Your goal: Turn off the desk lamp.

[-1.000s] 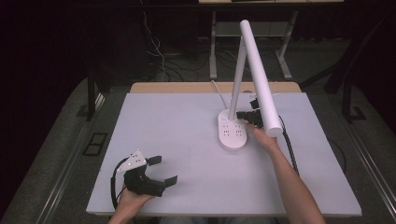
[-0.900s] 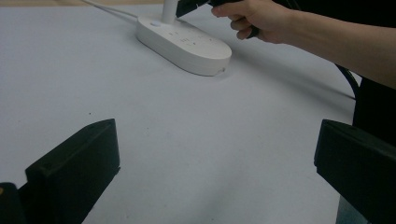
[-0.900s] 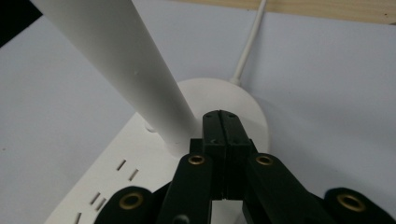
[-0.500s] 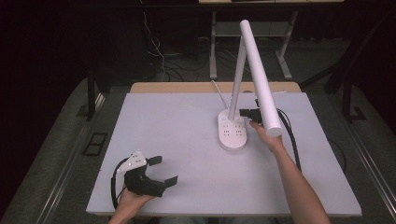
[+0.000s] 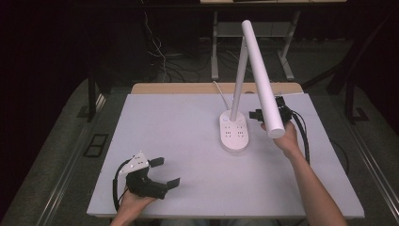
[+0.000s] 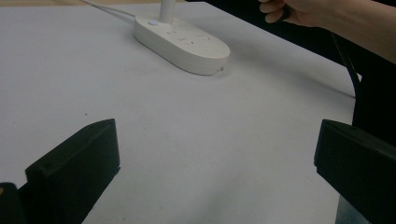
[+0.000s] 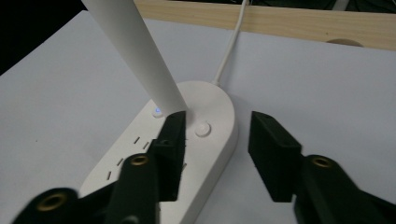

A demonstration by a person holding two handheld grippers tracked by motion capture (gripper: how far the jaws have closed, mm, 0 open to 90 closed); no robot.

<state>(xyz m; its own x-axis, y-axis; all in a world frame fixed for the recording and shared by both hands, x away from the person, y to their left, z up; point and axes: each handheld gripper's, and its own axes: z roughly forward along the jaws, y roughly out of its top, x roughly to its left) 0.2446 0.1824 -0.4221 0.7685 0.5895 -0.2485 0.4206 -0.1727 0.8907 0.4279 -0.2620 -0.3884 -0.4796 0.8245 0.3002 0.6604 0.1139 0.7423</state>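
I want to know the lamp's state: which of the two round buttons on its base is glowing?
The button beside the stem glows blue; the other button is plain white.

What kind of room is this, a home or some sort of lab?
Probably a lab or test room, not a home: a plain white table holding one desk lamp, loose cables on the dark floor behind it, and a person working with a hand-held gripper in each hand.

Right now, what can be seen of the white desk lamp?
The desk lamp is smooth white plastic. Its oval base lies flat on the table, right of centre, with socket slots, a round button and a small blue light. A thin stem rises to a long tubular head slanting forward. A white cord runs back. The right gripper hovers open by the base.
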